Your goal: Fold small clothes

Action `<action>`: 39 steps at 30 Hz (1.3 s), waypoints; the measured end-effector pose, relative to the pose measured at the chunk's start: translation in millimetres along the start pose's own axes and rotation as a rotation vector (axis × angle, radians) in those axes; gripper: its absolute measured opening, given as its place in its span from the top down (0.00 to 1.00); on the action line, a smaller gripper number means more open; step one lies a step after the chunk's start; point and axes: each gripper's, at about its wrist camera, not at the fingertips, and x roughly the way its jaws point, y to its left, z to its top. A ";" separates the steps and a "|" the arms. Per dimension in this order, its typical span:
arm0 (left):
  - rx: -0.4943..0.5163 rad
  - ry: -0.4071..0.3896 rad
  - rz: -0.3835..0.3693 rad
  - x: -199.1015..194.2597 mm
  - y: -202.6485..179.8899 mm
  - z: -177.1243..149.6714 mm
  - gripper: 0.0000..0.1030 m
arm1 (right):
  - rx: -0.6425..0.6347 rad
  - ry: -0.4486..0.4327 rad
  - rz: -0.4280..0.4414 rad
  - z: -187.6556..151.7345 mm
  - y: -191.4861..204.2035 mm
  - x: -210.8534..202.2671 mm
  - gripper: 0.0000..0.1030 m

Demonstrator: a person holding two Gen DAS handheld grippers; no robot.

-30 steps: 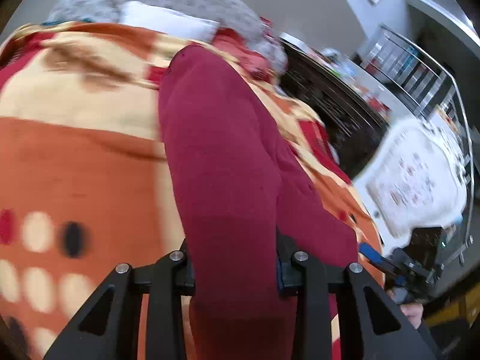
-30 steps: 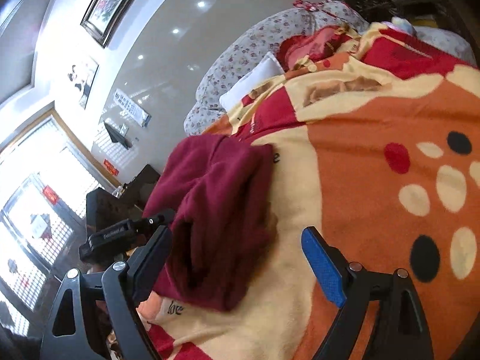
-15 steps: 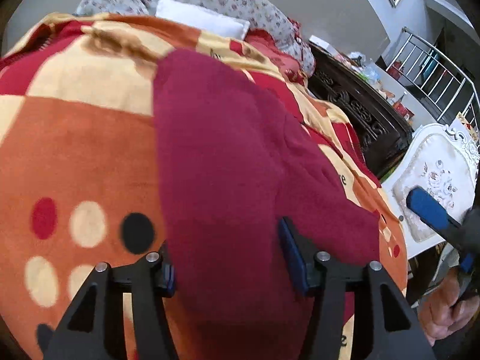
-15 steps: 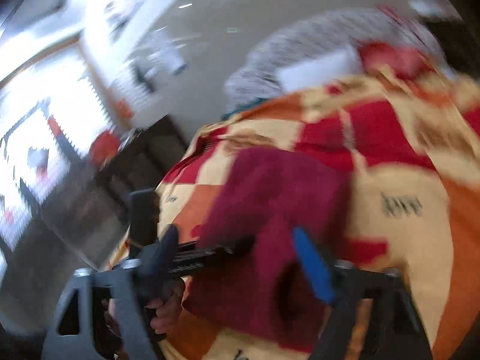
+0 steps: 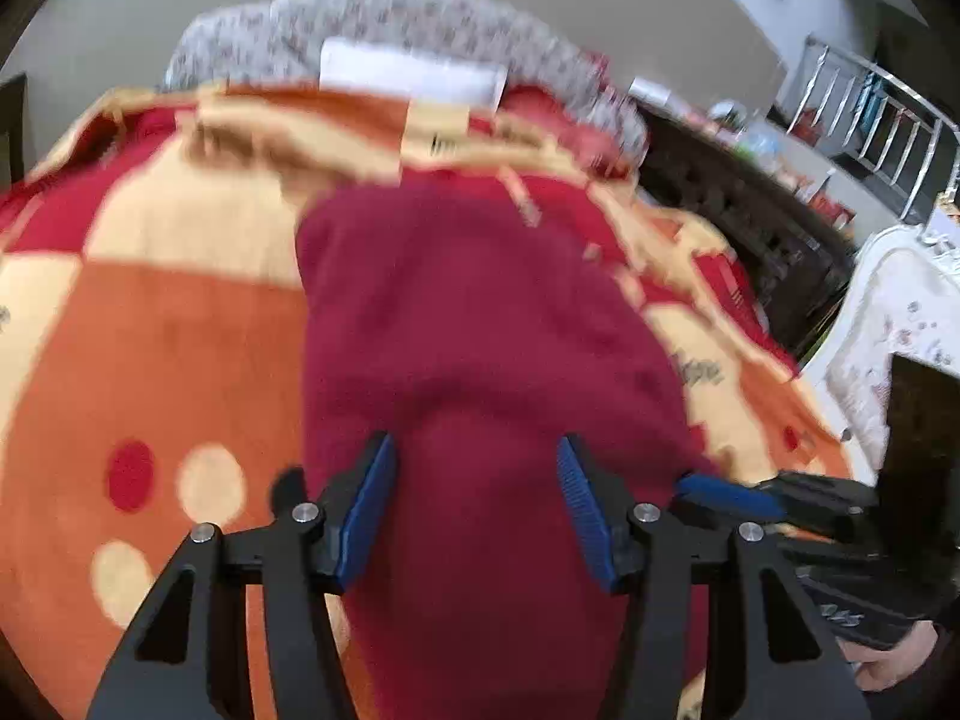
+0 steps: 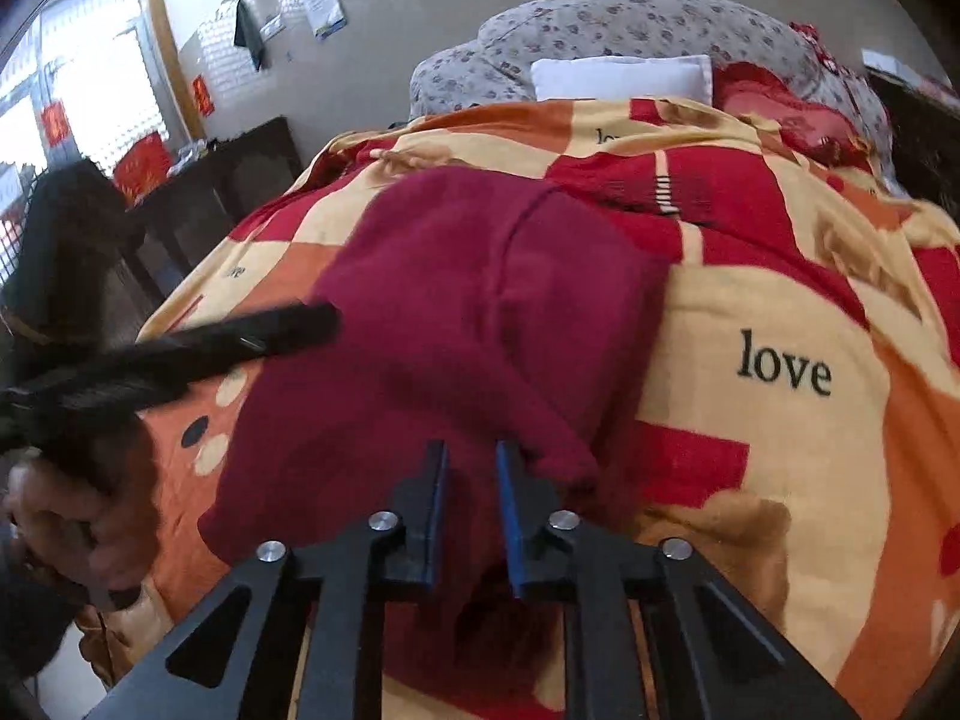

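Maroon garment [image 6: 456, 312]: lies partly folded on bed blanket [image 6: 774, 300] | left gripper [image 5: 474, 480]: we find jaws spread, straddling cloth, no grip | right gripper [image 6: 471, 480]: nearly closed, pinching near hem | step: mid-fold, we judge | next: left must clamp before lifting edge over.

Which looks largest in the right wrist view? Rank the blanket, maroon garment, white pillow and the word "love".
1. Blanket
2. Maroon garment
3. White pillow, though it lies farthest back, so its true size is unsure
4. Word "love"
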 end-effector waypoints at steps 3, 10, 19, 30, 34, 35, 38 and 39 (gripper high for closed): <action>0.066 -0.010 0.072 8.8 -9.2 -8.2 0.45 | 0.038 -0.024 0.041 -11.2 -13.6 7.4 0.88; 0.104 -0.030 0.119 11.0 -16.6 -15.8 0.34 | 0.062 -0.059 0.069 -13.0 -11.9 13.6 0.89; 0.022 0.064 0.097 16.5 -27.2 0.5 0.00 | 0.115 -0.046 0.026 -16.6 10.9 -31.1 0.58; -0.099 -0.055 0.107 -42.2 -17.7 -18.3 0.00 | 0.146 -0.139 -0.159 -106.4 28.3 -95.7 0.22; 0.024 -0.020 0.261 -73.5 -36.7 -50.7 0.00 | 0.097 -0.099 -0.231 -112.4 43.7 -98.6 0.22; 0.045 -0.009 0.287 -83.3 -41.9 -63.1 0.00 | 0.093 -0.097 -0.239 -113.8 47.5 -100.5 0.22; 0.086 0.017 0.323 -103.9 -52.6 -89.5 0.00 | 0.124 -0.075 -0.265 -118.6 56.1 -107.3 0.22; 0.093 0.020 0.346 -113.1 -56.3 -100.0 0.00 | 0.135 -0.074 -0.274 -120.6 59.2 -111.2 0.22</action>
